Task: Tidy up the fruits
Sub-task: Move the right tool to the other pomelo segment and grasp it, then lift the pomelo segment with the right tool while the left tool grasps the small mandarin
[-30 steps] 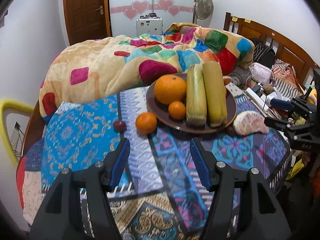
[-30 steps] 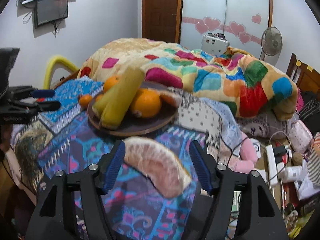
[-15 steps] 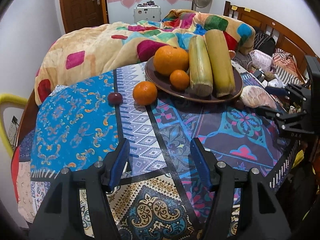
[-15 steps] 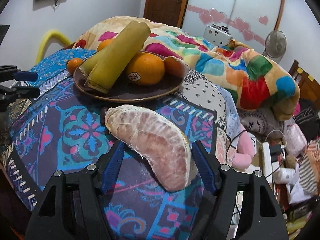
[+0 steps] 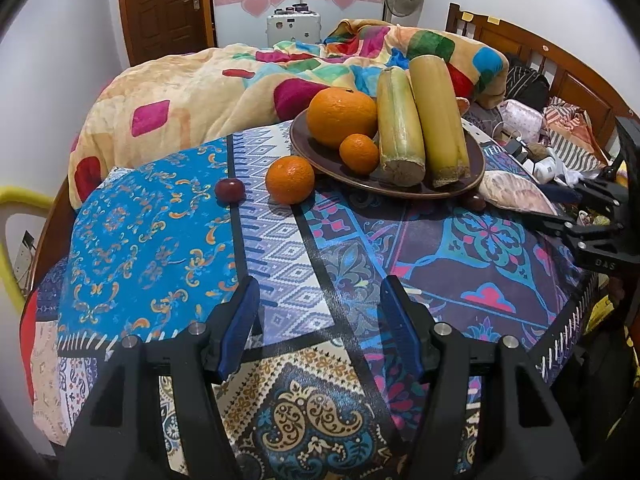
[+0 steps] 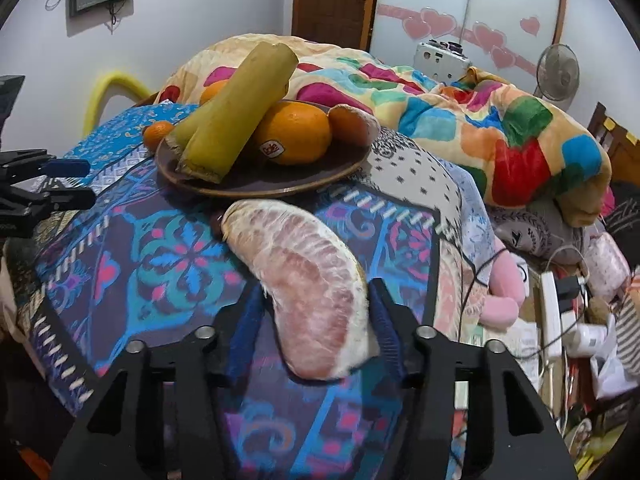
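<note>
A brown plate [image 5: 476, 160] on the patterned tablecloth holds a big orange [image 5: 340, 116], a small mandarin [image 5: 359, 153] and two sugarcane pieces [image 5: 438, 136]. A loose mandarin [image 5: 290, 179] and a dark red fruit [image 5: 229, 190] lie left of the plate. A peeled pomelo segment [image 6: 304, 280] lies right of the plate; it also shows in the left wrist view [image 5: 512, 194]. My right gripper [image 6: 316, 320] has its jaws around the segment's near end, closing on it. My left gripper [image 5: 320, 328] is open and empty above the cloth.
A second small dark fruit [image 5: 476, 202] lies by the plate's rim. A colourful blanket [image 5: 208, 88] is heaped behind the table. Clutter, a power strip [image 6: 550, 312] and cables lie right of the table. A yellow chair [image 5: 12, 216] stands at the left.
My right gripper has moved forward onto the pomelo segment and its jaws have narrowed around it. My left gripper has drawn back and risen a little.
</note>
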{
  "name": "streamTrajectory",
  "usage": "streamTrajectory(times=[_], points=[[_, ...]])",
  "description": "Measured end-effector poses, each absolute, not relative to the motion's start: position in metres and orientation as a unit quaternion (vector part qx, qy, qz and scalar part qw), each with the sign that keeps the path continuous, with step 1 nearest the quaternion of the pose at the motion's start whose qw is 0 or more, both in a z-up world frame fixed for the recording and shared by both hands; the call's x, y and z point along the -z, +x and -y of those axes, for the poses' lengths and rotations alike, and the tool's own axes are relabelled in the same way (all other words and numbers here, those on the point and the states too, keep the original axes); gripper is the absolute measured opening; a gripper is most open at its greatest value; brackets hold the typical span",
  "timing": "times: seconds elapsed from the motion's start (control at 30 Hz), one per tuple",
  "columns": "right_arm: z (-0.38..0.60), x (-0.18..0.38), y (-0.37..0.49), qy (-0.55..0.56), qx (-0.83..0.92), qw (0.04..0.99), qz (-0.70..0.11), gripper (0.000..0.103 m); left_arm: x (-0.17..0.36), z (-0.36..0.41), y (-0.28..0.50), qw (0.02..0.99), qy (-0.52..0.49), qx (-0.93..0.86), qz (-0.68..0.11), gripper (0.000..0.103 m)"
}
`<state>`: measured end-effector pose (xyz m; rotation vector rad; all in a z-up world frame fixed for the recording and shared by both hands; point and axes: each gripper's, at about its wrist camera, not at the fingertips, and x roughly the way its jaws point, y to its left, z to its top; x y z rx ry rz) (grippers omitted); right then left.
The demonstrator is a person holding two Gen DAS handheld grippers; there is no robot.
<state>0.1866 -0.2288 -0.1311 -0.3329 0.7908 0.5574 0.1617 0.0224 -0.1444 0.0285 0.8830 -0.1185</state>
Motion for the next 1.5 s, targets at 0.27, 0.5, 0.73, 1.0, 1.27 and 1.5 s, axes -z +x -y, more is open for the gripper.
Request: streamTrajectory(times=[0.27,0.5,0.73,1.0,1.27,1.5], points=[[0.229,0.129,0.170,-0.167,-0.275,0.866,-0.382,0.047,0.146,-0.024,0.157,0.902,0.014,0.057,-0.428,0.063],[0.224,0.135,0.191,-0.139,-0.302,0.860,-0.387,0.052,0.148,-0.030,0.160,0.901,0.010,0.051,-0.430,0.063],[0.228,0.129,0.181,-0.119,-0.288,0.875,-0.370,0.047,0.141,-0.036,0.172,0.903,0.006,0.045,-0.427,0.063],[0.239,0.094,0.187,-0.089,-0.269,0.902,-0.326,0.047,0.126,-0.028,0.205,0.909,0.016,0.054,-0.412,0.054],[0.234,0.081,0.211,-0.073,-0.254,0.916,-0.303,0.047,0.135,-0.026,0.236,0.903,0.034,0.046,-0.425,0.049],[0.221,0.081,0.232,-0.074,-0.246,0.918,-0.302,0.047,0.149,-0.029,0.250,0.894,0.035,0.046,-0.444,0.040]])
